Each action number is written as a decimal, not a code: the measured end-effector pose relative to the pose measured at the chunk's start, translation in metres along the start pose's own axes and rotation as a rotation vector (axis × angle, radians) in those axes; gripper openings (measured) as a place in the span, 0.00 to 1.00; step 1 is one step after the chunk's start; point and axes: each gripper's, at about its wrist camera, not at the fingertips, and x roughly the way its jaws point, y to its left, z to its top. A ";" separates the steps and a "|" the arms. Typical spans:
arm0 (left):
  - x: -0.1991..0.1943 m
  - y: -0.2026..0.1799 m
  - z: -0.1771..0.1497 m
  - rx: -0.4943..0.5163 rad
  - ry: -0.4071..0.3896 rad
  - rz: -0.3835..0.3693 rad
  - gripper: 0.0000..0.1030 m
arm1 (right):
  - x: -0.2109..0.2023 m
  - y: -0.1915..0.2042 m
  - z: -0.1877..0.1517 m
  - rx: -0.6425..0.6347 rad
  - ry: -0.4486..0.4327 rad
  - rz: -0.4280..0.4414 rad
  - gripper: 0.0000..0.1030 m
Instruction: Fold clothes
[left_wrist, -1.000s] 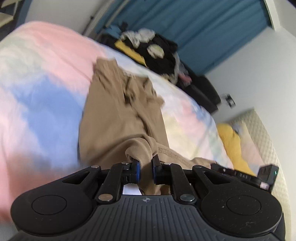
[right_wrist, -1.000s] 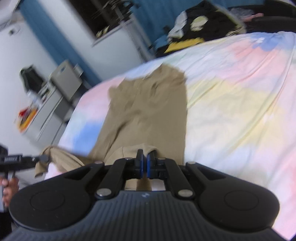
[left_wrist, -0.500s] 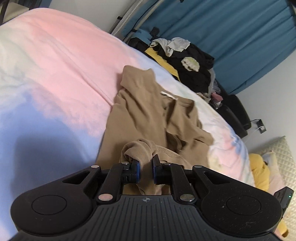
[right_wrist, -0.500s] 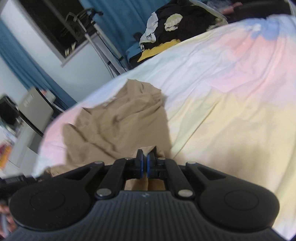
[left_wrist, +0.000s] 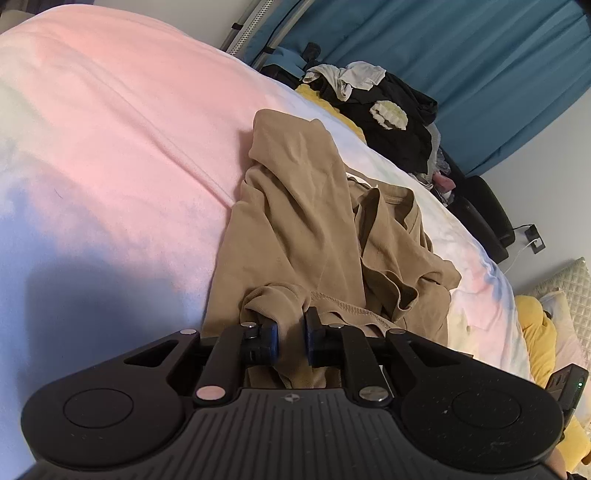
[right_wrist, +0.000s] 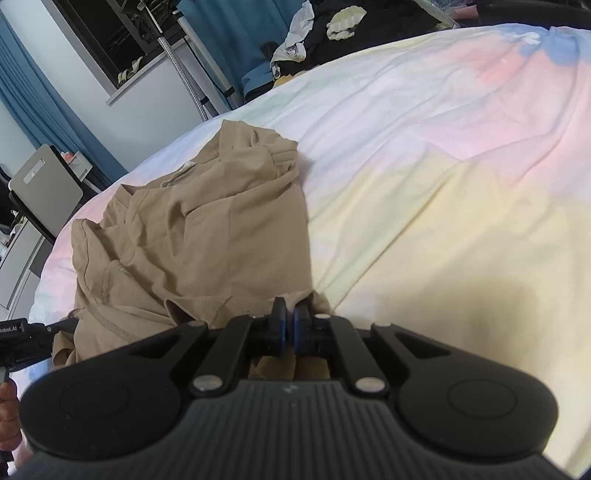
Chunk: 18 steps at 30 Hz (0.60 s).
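With each claw, left (left_wrist: 290, 334) and right (right_wrist: 290, 326), pinching only a small bunch of the tan shirt's (left_wrist: 295, 221) hem, the crumpled cloth could slip free or fold crooked on the bed (right_wrist: 443, 147).

shirt (left_wrist: 295, 229): matt tan cloth | blanket (left_wrist: 110, 147): soft fleecy cloth

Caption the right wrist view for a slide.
Right gripper pinches the near edge of a rumpled tan shirt lying on a pastel bedspread.
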 end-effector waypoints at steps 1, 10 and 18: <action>-0.001 0.000 0.000 -0.004 -0.003 -0.006 0.22 | -0.002 0.001 0.000 -0.007 -0.003 -0.002 0.06; -0.034 -0.024 -0.018 0.091 -0.090 0.003 0.61 | -0.037 0.020 -0.010 -0.030 -0.105 0.003 0.49; -0.077 -0.057 -0.049 0.270 -0.217 0.009 0.63 | -0.070 0.051 -0.028 -0.196 -0.222 -0.014 0.44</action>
